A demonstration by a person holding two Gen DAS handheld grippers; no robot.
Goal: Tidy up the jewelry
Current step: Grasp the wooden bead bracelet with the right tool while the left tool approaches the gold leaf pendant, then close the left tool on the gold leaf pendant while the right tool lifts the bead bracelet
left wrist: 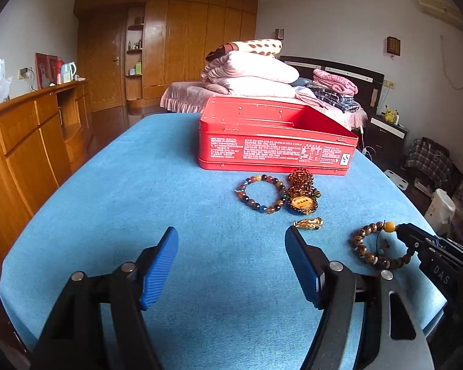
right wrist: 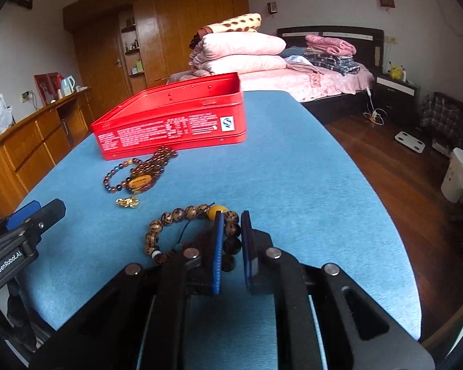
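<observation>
Pinching the brown bead bracelet (right wrist: 182, 231) on the blue counter (right wrist: 293, 185), right claw (right wrist: 231, 240) clenched on its beads, left claw (left wrist: 231, 262) spread wide, red tin (left wrist: 274, 141) beyond.

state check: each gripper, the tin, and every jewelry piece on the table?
left gripper: open, empty, above the blue table
right gripper: shut on wooden bead bracelet
red tin: open, no lid in view
multicolor bead bracelet: flat on table, untouched
amber bead necklace: heaped against tin, gold pendant on top
gold charm: loose on table
</observation>
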